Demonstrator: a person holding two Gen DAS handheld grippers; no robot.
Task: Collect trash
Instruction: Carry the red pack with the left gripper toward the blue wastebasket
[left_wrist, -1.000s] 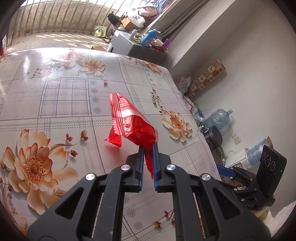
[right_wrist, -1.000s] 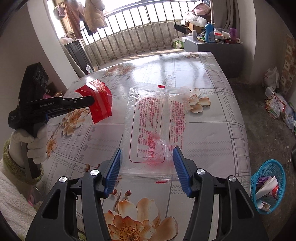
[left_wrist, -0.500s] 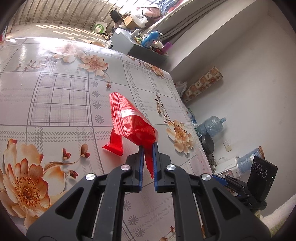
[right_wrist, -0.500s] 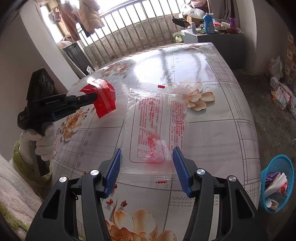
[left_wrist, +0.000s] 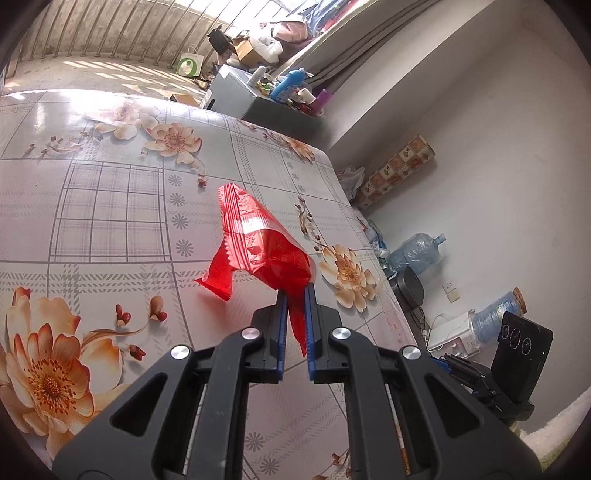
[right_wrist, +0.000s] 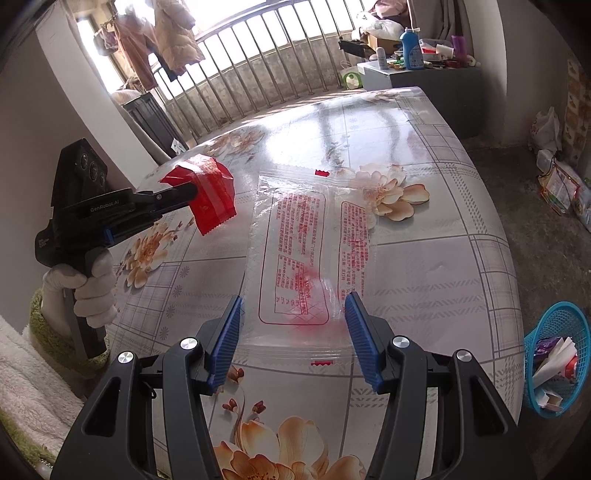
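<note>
Here we see the left gripper (left_wrist: 295, 291) pinching a crumpled red wrapper (left_wrist: 258, 243), its jaws pressed almost together on a twist of the film, the wrapper lifted clear of the flowered table (left_wrist: 110, 206). The right gripper (right_wrist: 291, 314) hovers with its jaws spread, nothing between the pads, above the near end of a clear plastic bag (right_wrist: 306, 251) printed in red, which lies flat on the table. A blue basket (right_wrist: 554, 350), already holding scraps, stands on the floor beyond the table's right edge.

We judge two risks. The red wrapper is gripped by a thin fold only, so a quick swing toward the basket could let it slip out. The clear bag lies flat and slick on the glossy cloth; jaws closing on it may slide over the film or push it away, rather than gather a fold.
</note>
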